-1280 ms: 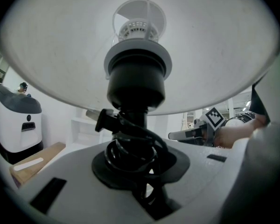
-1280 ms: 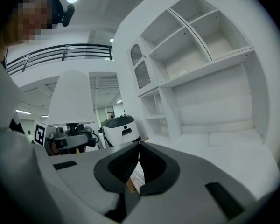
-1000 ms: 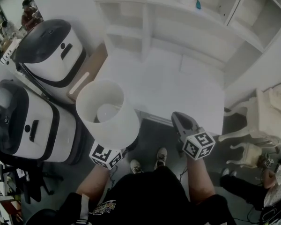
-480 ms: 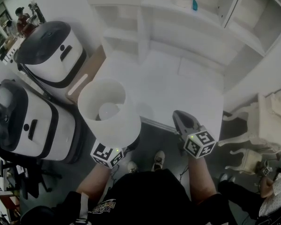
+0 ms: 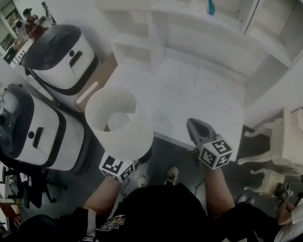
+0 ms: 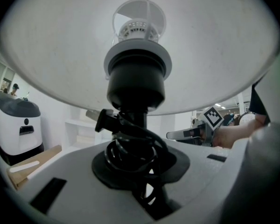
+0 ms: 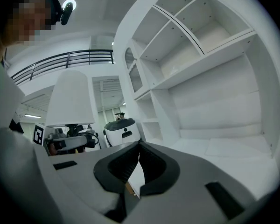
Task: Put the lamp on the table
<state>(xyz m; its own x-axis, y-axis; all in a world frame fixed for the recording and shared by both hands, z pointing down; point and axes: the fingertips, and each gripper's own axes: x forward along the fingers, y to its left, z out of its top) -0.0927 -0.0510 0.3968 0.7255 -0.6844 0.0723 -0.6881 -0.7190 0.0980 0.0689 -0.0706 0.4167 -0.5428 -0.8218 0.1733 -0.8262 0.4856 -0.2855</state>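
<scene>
A lamp with a white drum shade [image 5: 118, 122] hangs over the floor just off the near left corner of the white table [image 5: 192, 97]. In the left gripper view my left gripper [image 6: 137, 160] is shut on the lamp's black stem [image 6: 134, 120], where a black cord is coiled, and the shade [image 6: 214, 45] spreads overhead. In the head view that shade hides the left jaws and only the marker cube [image 5: 116, 166] shows. My right gripper [image 5: 194, 125] sits over the table's near edge, jaws together and empty [image 7: 139, 148]. It sees the lamp [image 7: 72, 99] to its left.
Two large white-and-black machines [image 5: 60, 59] [image 5: 35, 130] stand left of the table, with a wooden board [image 5: 93, 82] leaning between. White shelving [image 5: 202, 29] backs the table and holds a teal bottle [image 5: 210, 6]. Ornate white furniture [image 5: 288, 145] stands at right.
Both grippers and the lamp have advanced toward the table. Its near edge now lies under the right gripper's tip. Both grips look unchanged.
</scene>
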